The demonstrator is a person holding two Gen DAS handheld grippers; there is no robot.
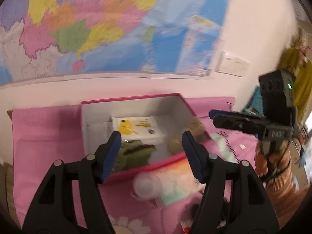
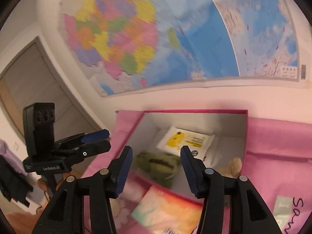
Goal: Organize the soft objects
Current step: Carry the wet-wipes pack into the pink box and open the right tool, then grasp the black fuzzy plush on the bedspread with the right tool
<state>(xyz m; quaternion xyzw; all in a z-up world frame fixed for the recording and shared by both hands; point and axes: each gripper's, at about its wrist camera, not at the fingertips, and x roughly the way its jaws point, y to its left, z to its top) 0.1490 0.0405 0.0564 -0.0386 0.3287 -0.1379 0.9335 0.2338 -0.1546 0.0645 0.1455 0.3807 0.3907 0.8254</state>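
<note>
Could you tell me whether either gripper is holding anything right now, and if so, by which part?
Nothing is held. The left gripper and the right gripper both stand open and empty above the pink box, where the green plush toy lies.

Wall map (image 1: 93, 29); light switch (image 1: 233, 64); door (image 2: 39, 89)

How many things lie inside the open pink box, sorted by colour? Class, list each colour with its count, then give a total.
Green (plush toy): 1
Tan (fluffy plush toy): 1
White with yellow print (flat packet): 1
Total: 3, all inside the pink box. Blur may hide smaller things.
</note>
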